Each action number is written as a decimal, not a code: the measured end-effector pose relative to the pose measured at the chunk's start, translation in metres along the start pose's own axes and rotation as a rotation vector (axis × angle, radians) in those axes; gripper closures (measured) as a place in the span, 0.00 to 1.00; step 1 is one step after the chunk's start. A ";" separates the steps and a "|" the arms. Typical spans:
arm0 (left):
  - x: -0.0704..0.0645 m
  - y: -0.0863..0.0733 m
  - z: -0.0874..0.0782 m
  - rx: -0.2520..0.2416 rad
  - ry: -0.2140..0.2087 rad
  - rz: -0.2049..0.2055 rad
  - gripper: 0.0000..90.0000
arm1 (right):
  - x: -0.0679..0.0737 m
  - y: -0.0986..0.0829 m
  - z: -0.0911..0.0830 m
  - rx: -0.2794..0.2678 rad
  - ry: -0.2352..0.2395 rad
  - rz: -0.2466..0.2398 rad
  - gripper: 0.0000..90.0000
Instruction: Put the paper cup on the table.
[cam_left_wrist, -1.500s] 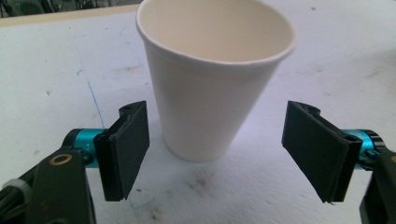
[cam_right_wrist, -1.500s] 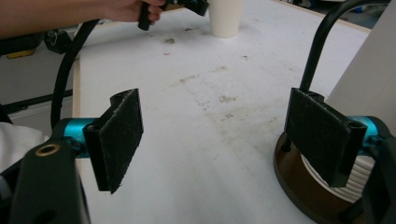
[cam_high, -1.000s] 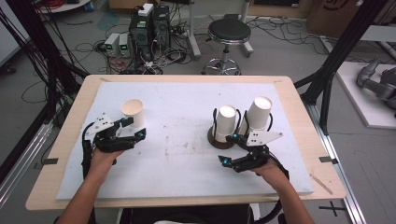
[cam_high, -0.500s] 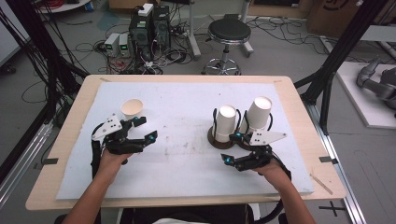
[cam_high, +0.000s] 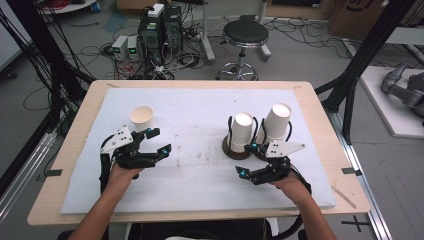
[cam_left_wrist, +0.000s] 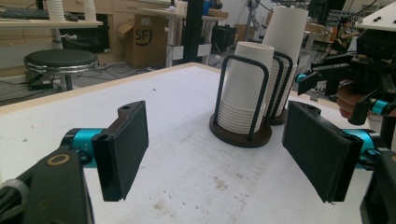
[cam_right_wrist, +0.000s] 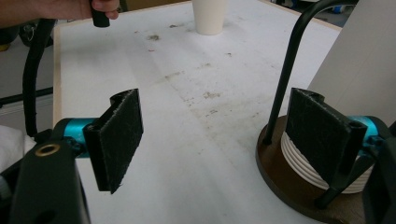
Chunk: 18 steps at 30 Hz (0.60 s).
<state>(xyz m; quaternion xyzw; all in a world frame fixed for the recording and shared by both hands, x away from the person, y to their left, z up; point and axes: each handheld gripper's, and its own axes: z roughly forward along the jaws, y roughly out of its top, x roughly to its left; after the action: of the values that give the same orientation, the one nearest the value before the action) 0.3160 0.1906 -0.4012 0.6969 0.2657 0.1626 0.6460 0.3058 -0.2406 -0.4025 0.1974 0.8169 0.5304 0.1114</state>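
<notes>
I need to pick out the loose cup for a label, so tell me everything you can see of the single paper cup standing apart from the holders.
The single paper cup is plain, off-white outside and tan inside, looks like thin paper, and tapers toward its base. It stands upright, mouth up and empty, on the white table cover at the far left. Nothing touches it; the left gripper sits just near of it, jaws open and turned toward the cup holders. In the right gripper view its lower part shows at the top edge.

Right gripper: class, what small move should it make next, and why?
Probably ease the right gripper forward around the nearer cup stack. It is open and empty, and in the right gripper view one of its fingers is already beside that stack's base.
</notes>
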 end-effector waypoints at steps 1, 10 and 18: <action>0.000 -0.001 0.000 0.005 -0.001 0.001 0.25 | 0.000 0.000 0.000 0.002 0.000 -0.001 0.22; -0.001 -0.003 0.000 0.010 -0.002 -0.001 0.25 | 0.001 0.000 0.003 0.005 0.004 0.003 0.22; -0.002 -0.004 0.002 0.015 0.003 -0.001 0.25 | 0.000 0.000 0.001 0.004 0.004 0.009 0.22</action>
<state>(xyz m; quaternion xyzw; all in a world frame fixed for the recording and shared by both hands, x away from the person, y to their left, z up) 0.3146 0.1880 -0.4047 0.7015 0.2681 0.1613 0.6404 0.3057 -0.2396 -0.4035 0.2002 0.8172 0.5297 0.1071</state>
